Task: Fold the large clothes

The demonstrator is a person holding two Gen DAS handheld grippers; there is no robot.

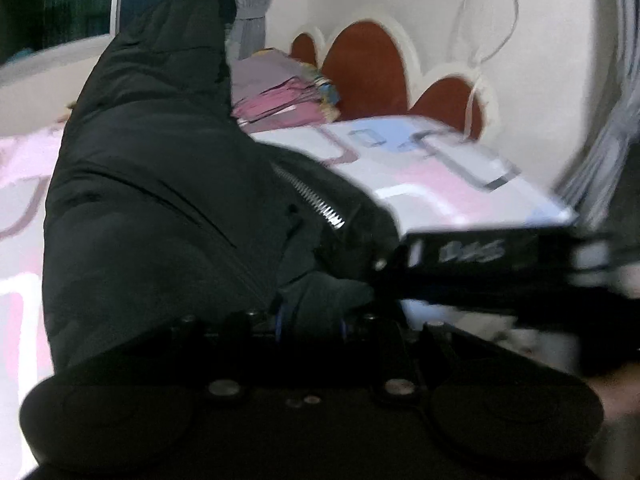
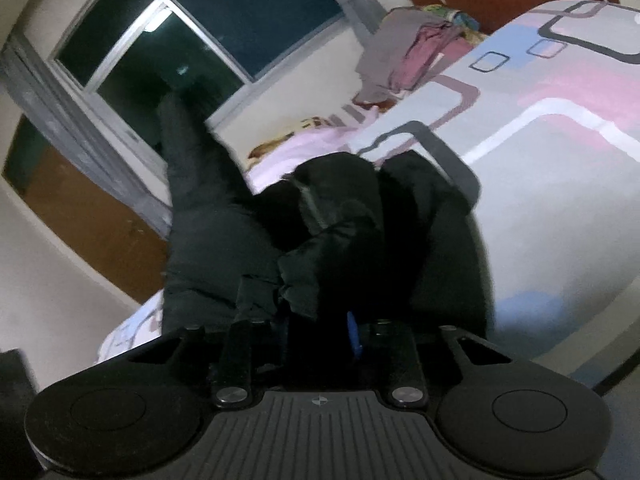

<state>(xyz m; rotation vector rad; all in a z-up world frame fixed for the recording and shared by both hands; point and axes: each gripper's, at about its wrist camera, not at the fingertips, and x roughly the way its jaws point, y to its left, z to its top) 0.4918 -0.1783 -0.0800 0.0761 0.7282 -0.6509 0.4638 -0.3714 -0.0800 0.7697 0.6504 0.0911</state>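
Note:
A black padded jacket [image 1: 152, 184] with a silver zipper [image 1: 316, 200] hangs lifted above the bed. A fold of it is pinched in my left gripper [image 1: 310, 320], which is shut on the cloth between its blue pads. The other gripper's black body [image 1: 480, 256] reaches in from the right, with its tip at the jacket's edge. In the right wrist view the jacket [image 2: 328, 232] bunches straight ahead and one sleeve [image 2: 188, 168] sticks up to the left. My right gripper [image 2: 320, 328] is shut on a bunch of this cloth, which hides most of the fingers.
The bed's sheet [image 1: 440, 176], patterned in pink, blue and grey, lies beneath. A pile of pink and grey clothes [image 1: 276, 92] sits by the red-brown headboard [image 1: 368, 72]. A dark window [image 2: 192, 40] with grey curtains is on the left, and a white cable [image 1: 508, 20] hangs on the wall.

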